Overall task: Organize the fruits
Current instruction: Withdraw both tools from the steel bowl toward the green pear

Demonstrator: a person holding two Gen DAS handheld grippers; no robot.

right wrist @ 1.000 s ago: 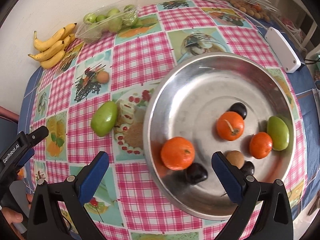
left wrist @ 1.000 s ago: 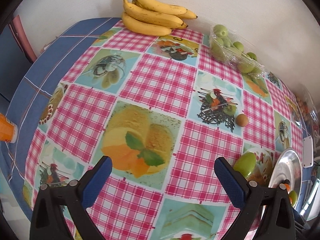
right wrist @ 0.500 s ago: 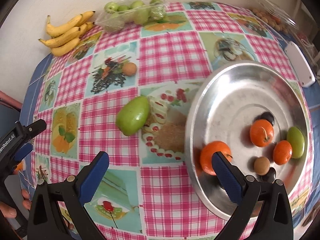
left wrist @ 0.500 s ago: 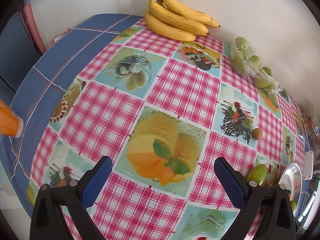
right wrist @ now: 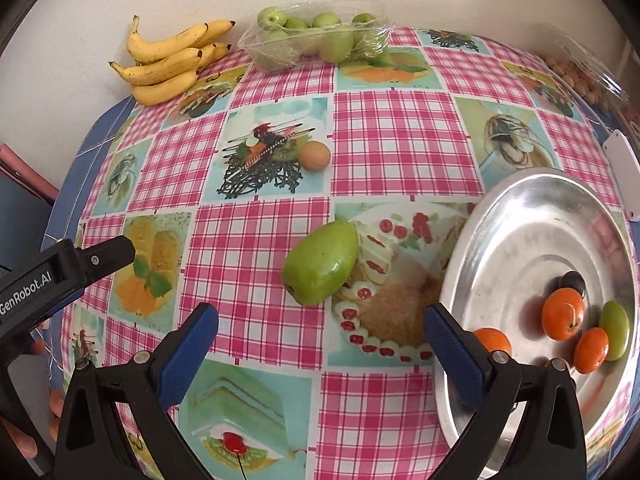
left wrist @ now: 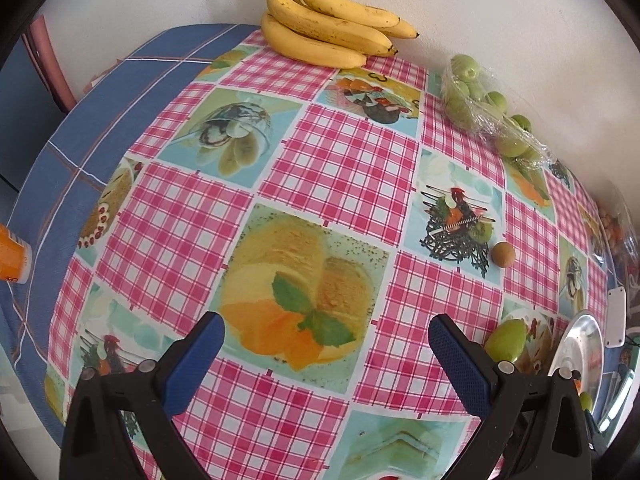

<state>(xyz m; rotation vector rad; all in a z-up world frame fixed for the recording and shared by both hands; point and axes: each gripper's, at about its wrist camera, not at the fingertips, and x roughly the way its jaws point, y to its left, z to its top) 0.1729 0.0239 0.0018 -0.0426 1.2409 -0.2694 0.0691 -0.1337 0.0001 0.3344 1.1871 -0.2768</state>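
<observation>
A green mango point(right wrist: 322, 263) lies on the checked tablecloth just left of the silver tray point(right wrist: 520, 208); it also shows in the left wrist view point(left wrist: 506, 340). A small brown fruit point(right wrist: 314, 155) lies farther back, and shows in the left wrist view point(left wrist: 503, 255). The tray holds three oranges point(right wrist: 563, 313), a green mango point(right wrist: 615, 330) and dark plums point(right wrist: 573, 281). My right gripper point(right wrist: 320, 354) is open and empty, hovering just in front of the loose mango. My left gripper point(left wrist: 326, 360) is open and empty over the table's left part.
A bunch of bananas point(right wrist: 172, 62) and a wrapped pack of green apples point(right wrist: 316, 40) lie against the back wall. A clear box of small fruits point(right wrist: 580, 76) and a white device point(right wrist: 622, 172) sit at the right. An orange cup point(left wrist: 12, 256) stands far left.
My right gripper has moved left off the tray, so the loose green mango now lies between its fingers' line. My left gripper has shifted left and forward; the bananas look nearer.
</observation>
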